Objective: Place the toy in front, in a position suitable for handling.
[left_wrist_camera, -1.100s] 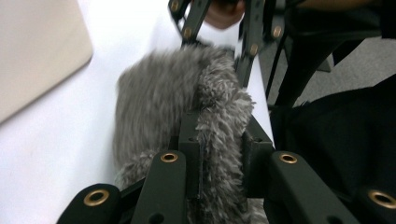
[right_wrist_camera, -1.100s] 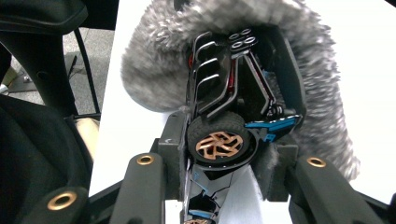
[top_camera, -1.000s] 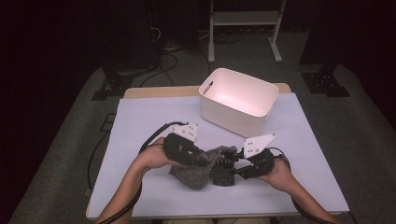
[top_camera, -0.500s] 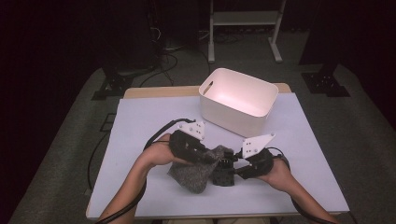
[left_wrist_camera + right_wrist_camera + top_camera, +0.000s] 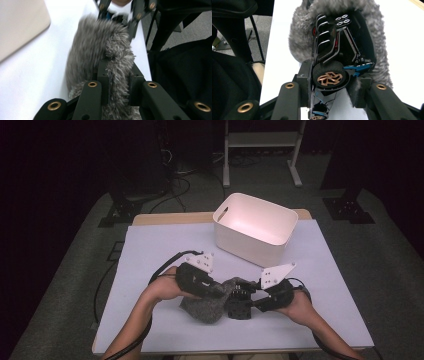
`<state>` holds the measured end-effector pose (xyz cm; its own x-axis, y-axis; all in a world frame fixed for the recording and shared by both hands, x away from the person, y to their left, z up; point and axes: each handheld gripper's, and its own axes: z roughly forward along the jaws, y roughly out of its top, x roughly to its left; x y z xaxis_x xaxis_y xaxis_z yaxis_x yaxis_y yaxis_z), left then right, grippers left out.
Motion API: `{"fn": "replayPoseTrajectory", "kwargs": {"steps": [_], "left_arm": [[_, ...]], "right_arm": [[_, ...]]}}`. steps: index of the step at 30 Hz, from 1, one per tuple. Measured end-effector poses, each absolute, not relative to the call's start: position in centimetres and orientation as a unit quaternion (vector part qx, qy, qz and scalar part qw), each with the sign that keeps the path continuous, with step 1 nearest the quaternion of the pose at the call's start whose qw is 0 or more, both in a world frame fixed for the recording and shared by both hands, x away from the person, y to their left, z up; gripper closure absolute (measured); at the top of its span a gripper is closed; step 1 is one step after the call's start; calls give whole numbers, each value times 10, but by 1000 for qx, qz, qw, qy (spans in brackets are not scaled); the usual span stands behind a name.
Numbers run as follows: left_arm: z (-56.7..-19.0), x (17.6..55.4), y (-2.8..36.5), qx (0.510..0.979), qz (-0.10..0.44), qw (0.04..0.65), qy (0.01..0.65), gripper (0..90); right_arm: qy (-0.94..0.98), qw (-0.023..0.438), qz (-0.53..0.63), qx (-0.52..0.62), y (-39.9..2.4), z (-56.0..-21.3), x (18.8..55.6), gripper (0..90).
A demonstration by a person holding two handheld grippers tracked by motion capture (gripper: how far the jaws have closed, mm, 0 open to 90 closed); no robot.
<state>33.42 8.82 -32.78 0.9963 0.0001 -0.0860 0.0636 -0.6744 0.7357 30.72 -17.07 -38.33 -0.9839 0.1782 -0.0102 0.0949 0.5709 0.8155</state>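
The left gripper (image 5: 117, 82) pinches a fold of the grey fuzzy pouch (image 5: 207, 302) at the table's near edge; the right gripper (image 5: 332, 87) clamps a toy car (image 5: 337, 55) half inside it. If the fuzz slips free, the car could snag or drop. How deep the car sits is hard to tell; the bin (image 5: 255, 227) stands well apart.

- I see a dark room, grey carpet floor (image 5: 70, 270)
- table (image 5: 150, 240) with white top, wood edge at back
- white metal stand (image 5: 260, 140) behind, cables (image 5: 175, 175) on floor
- black stand bases (image 5: 117, 212) either side
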Motion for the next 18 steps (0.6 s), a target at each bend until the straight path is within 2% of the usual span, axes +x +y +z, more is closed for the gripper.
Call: {"fn": "replayPoseTrajectory", "kwargs": {"steps": [11,18], "left_arm": [[-306,329,38,927,-31,373,-34,775],[-308,330,47,922,-27,387,-23,776]], "right_arm": [[892,69,444,55,-155,-380,301,589],[885,59,456,73,-167,-383,303,589]]}}
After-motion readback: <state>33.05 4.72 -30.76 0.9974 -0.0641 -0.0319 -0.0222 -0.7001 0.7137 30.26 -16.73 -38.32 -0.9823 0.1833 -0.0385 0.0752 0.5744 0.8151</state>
